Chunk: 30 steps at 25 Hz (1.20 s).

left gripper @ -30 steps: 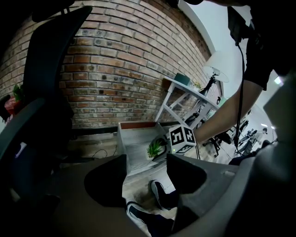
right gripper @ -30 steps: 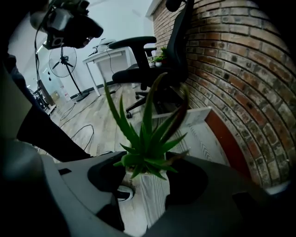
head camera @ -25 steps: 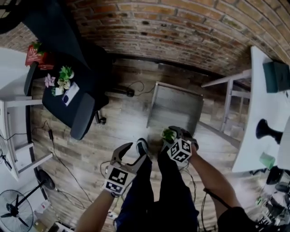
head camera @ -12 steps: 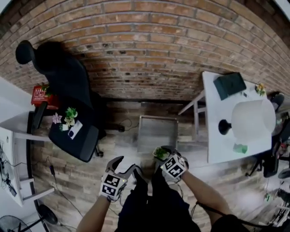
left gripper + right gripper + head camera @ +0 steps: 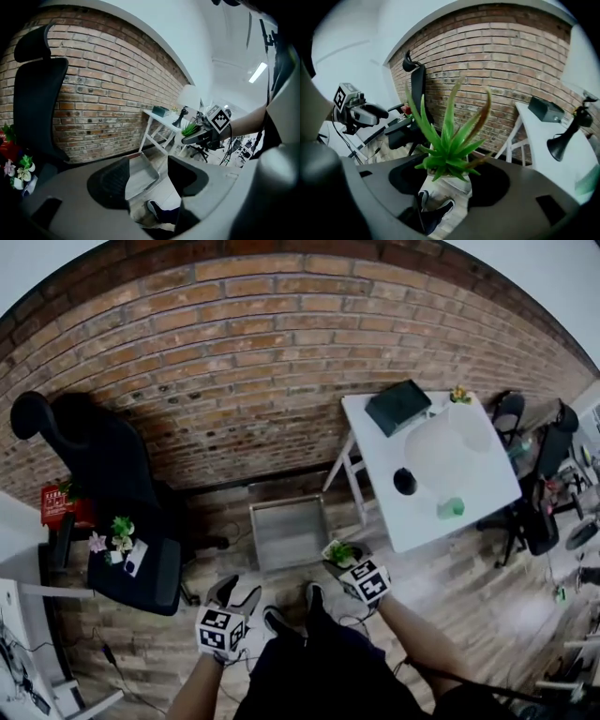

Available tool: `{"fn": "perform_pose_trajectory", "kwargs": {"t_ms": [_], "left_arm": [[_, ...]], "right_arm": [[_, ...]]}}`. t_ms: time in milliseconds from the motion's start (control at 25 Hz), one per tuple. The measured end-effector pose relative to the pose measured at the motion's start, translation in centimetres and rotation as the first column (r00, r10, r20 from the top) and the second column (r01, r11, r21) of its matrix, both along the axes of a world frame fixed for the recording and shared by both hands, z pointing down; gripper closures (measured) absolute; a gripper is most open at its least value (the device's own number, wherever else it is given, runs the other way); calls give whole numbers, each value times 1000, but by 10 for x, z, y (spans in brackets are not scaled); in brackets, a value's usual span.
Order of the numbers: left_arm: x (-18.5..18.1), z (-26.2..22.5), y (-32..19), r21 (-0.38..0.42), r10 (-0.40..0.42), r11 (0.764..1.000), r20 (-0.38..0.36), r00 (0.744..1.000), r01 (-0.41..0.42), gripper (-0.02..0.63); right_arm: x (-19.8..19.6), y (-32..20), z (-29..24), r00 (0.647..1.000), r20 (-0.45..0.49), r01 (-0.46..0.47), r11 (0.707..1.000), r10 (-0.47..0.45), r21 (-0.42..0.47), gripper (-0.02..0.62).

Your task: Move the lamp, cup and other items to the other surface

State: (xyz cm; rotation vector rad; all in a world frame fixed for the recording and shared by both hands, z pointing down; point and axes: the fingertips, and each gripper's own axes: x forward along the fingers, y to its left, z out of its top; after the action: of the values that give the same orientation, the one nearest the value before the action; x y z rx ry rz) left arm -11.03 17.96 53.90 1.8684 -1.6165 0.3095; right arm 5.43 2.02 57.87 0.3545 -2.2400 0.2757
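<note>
Right gripper [image 5: 447, 180] clamping the white pot of a small potted plant [image 5: 446, 152], holding it above the wooden floor [image 5: 441, 587] near the white table [image 5: 417, 532], lamp [image 5: 448, 451] and green cup [image 5: 450, 508] standing on that table, left gripper [image 5: 147, 176] hovering empty, jaws apart, just closing slightly.

brick wall [image 5: 281, 362], grey box [image 5: 289, 532] on wooden floor [image 5: 469, 587]

Lamp [image 5: 450, 451], cup [image 5: 450, 508] crowd table [image 5: 375, 451]; its near corner free.
</note>
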Motion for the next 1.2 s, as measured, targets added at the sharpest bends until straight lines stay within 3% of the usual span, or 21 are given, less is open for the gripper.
{"fn": "perform_pose_trajectory", "kwargs": {"t_ms": [280, 640, 960, 1200], "left_arm": [[22, 1, -12, 21, 75, 997, -20, 997, -75, 354], [45, -7, -26, 6, 67, 998, -5, 998, -67, 357], [90, -14, -49, -19, 47, 999, 20, 999, -47, 359], [119, -18, -70, -32, 34, 999, 31, 999, -33, 360]], "right_arm": [[74, -47, -20, 983, -9, -180, 980, 181, 87, 331], [152, -121, -24, 942, 1, -333, 934, 336, 127, 331], [207, -164, -8, 925, -23, -376, 923, 379, 83, 331], [228, -194, 5, 923, -20, -382, 921, 385, 74, 331]]}}
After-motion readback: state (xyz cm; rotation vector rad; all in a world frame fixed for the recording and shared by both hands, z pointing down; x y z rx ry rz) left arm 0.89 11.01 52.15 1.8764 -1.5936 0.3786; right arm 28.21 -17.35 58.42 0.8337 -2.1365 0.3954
